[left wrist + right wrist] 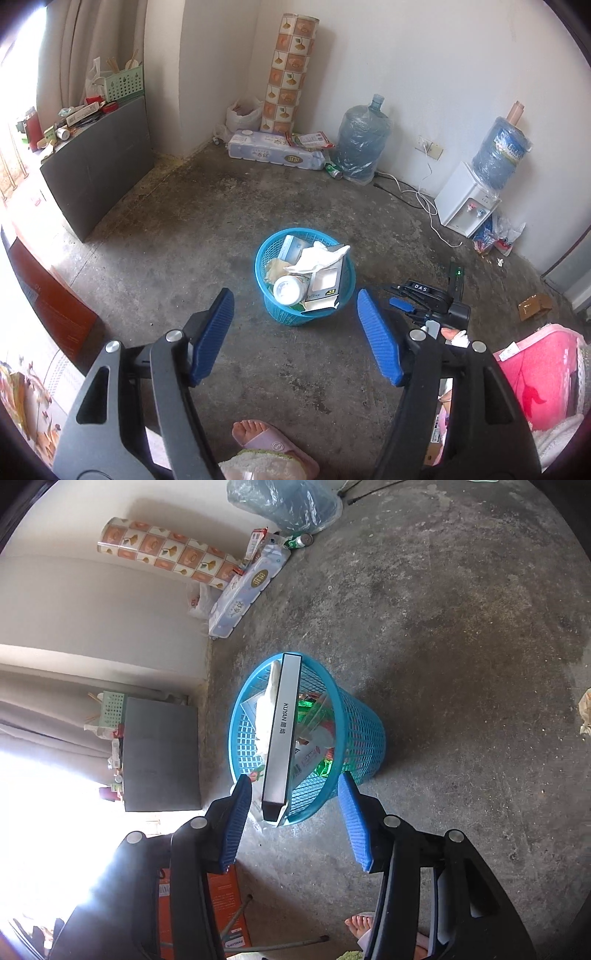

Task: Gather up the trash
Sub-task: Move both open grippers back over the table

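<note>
A blue mesh basket (266, 251) stands on the concrete floor, filled with a white bottle (288, 290), crumpled tissue (317, 258) and a windowed box (325, 284). My left gripper (295, 332) hangs open above and short of it, nothing between its blue pads. In the right wrist view a long grey box (284, 731) lies across the basket (364, 723), its near end sticking over the rim. My right gripper (295, 819) is open around that end, and its pads stand clear of the box. The right gripper (421, 295) also shows right of the basket.
A cardboard scrap (533, 306) and a white scrap (500, 262) lie on the floor at right, a green can (334, 171) by the water jug (364, 147). A dispenser (467, 206), a dark cabinet (99, 162) and the person's sandalled foot (258, 435) surround the floor.
</note>
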A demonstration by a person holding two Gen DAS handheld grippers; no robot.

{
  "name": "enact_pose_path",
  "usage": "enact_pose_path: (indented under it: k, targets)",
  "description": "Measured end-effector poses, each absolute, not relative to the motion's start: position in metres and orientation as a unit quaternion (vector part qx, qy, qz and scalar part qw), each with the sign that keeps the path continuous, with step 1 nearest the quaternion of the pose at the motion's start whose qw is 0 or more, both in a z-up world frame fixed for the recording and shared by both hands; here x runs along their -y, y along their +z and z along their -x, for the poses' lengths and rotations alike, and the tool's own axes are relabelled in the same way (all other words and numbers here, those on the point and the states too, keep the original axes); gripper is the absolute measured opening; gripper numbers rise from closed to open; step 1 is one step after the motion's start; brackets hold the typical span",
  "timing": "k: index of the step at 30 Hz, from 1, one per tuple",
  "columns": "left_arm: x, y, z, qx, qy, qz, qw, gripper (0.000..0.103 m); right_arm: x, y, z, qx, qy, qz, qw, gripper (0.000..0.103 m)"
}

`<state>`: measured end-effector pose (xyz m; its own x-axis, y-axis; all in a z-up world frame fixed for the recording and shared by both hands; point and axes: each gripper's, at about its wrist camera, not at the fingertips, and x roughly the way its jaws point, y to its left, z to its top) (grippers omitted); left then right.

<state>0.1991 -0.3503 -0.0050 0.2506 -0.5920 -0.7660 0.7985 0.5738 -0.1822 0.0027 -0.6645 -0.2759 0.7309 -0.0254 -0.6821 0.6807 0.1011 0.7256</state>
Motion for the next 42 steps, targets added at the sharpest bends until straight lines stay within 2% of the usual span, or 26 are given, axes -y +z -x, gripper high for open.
enact_pose_path:
  k: [5,7,12,22,34,42]
  targets:
    - [0.272,-0.003,-0.176,-0.418,-0.411,-0.073,0.807,0.069,0.626,-0.226,0.032,-0.263,-0.242,-0.584,0.729,0.059]
    - [0.246,-0.009,-0.165,-0.429,-0.398,-0.067,0.808,0.069,0.611,-0.21,0.036,-0.277,-0.231,-0.56,0.746,0.067]
    - [0.174,-0.022,-0.141,-0.431,-0.347,-0.04,0.832,0.069,0.573,-0.177,0.017,-0.336,-0.208,-0.487,0.779,0.068]
    - [0.047,-0.018,-0.123,-0.395,-0.25,0.033,0.883,0.069,0.465,-0.074,-0.042,-0.351,-0.058,-0.375,0.856,0.068]
    - [-0.091,-0.009,-0.129,-0.358,-0.128,0.162,0.91,0.069,0.32,-0.035,-0.129,-0.421,0.114,-0.31,0.845,0.068]
    - [-0.136,-0.032,-0.172,-0.386,-0.067,0.249,0.886,0.068,0.251,-0.034,-0.207,-0.466,0.193,-0.315,0.804,0.068]
